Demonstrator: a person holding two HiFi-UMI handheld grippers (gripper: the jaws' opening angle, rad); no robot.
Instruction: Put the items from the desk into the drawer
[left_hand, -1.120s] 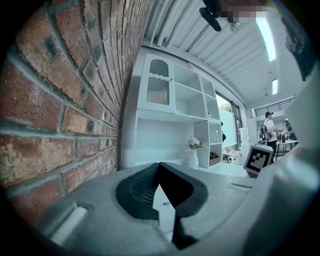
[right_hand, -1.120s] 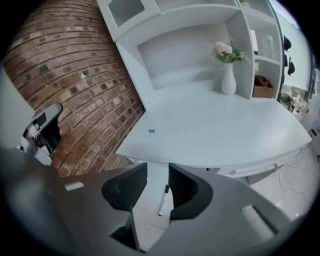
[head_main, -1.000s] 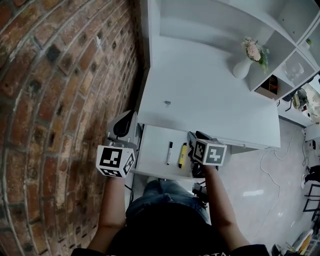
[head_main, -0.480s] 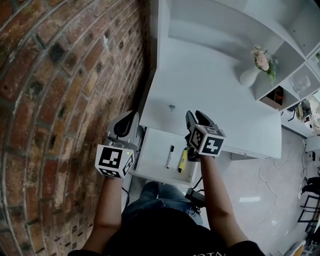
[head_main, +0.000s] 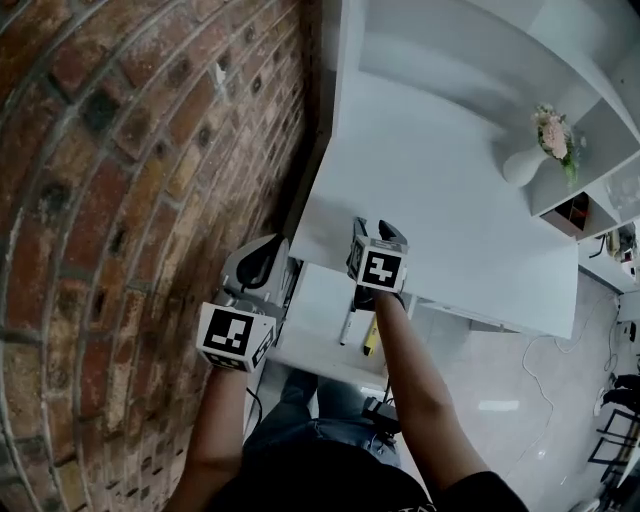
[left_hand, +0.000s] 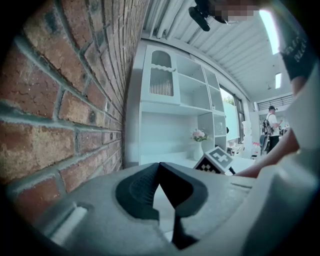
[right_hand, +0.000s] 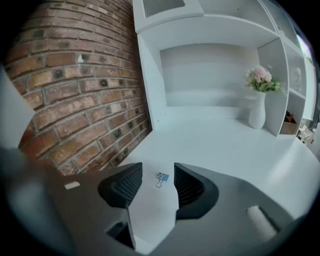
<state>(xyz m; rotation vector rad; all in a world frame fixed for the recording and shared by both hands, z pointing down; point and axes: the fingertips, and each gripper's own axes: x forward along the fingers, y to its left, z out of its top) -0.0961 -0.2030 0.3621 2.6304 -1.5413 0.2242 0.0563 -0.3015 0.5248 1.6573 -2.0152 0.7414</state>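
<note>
While the drawer (head_main: 312, 312) stands open near, the right gripper (head_main: 373, 226) approaches the blue binder clip (right_hand: 161, 178) on the desk (head_main: 440, 180). Its jaws are spread, having just been opening, and the clip lies untouched ahead between them. The left gripper (left_hand: 159, 167) is pressed together and empty. Next move: lower and pinch the clip.

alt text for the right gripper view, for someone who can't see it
The right gripper has just been opening its jaws; they stand apart, with a blue binder clip lying untouched on the white desk seen through the gap. A brick wall runs along the left; a white vase of pink flowers stands at right.
</note>
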